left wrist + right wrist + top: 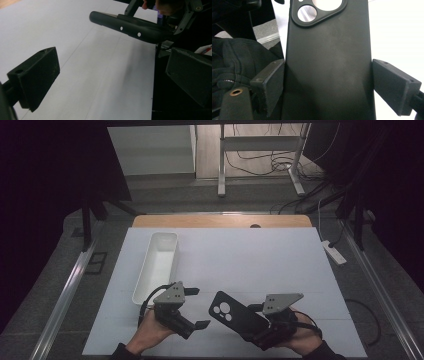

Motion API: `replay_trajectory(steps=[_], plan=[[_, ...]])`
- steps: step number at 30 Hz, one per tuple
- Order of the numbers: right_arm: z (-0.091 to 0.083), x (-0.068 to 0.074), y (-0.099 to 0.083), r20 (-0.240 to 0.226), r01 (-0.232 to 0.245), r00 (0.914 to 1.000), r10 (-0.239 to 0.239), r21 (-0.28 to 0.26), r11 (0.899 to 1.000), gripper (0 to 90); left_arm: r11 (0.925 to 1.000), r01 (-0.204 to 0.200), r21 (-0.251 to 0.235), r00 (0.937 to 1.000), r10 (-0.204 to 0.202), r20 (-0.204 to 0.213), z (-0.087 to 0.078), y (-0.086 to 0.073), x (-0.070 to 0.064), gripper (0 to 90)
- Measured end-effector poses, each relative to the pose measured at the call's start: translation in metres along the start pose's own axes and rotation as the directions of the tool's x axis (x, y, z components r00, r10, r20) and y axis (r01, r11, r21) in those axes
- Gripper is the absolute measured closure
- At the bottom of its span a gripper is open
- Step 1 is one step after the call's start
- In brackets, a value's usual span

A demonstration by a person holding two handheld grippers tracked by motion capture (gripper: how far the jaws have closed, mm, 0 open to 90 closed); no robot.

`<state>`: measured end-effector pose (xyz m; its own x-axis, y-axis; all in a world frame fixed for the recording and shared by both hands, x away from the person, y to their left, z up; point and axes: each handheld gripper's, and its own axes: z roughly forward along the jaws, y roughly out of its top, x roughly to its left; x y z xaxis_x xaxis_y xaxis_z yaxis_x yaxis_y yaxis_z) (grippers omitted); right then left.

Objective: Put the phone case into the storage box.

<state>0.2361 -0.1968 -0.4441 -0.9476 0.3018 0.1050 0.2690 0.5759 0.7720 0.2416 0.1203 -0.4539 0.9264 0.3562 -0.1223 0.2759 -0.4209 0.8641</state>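
Observation:
A black phone case with a cut-out camera panel is held tilted above the white mat near the front edge. My right gripper is shut on it; in the right gripper view both jaws press the long sides of the case, camera holes at the far end. My left gripper stands open just left of the case, nothing between its fingers. In the left gripper view the open gripper faces bare mat, and the case shows edge-on at the top.
A long white tray with nothing in it lies on the mat's left half, just beyond the left gripper. The mat covers a wooden table. Dark fabric sits left of the case. A power strip lies on the floor at the right.

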Motion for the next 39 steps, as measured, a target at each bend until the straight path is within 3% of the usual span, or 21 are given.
replay_trajectory(steps=[19, 26, 33, 39], plan=[[0.019, 0.003, 0.012, -0.127, 0.045, 0.9908, -0.047, -0.014, 0.999, 15.0, 0.9989, -0.042, -0.021, 0.995, 0.044, 0.089, -0.001, -0.001, -0.006, 0.0], [0.024, 0.004, 0.016, -0.174, 0.062, 0.9827, -0.064, -0.015, 0.998, 14.9, 0.9986, -0.047, -0.023, 0.9886, 0.05, 0.142, -0.001, -0.002, -0.007, 1.6], [0.026, 0.005, 0.019, -0.183, 0.085, 0.9793, -0.088, -0.02, 0.996, 14.9, 0.9983, -0.047, -0.035, 0.9831, 0.052, 0.175, -0.002, -0.002, -0.006, 4.5], [0.029, 0.005, 0.021, -0.214, 0.105, 0.9709, -0.108, -0.025, 0.994, 15.0, 0.9973, -0.06, -0.043, 0.9765, 0.067, 0.205, -0.002, -0.002, -0.007, 5.5]])
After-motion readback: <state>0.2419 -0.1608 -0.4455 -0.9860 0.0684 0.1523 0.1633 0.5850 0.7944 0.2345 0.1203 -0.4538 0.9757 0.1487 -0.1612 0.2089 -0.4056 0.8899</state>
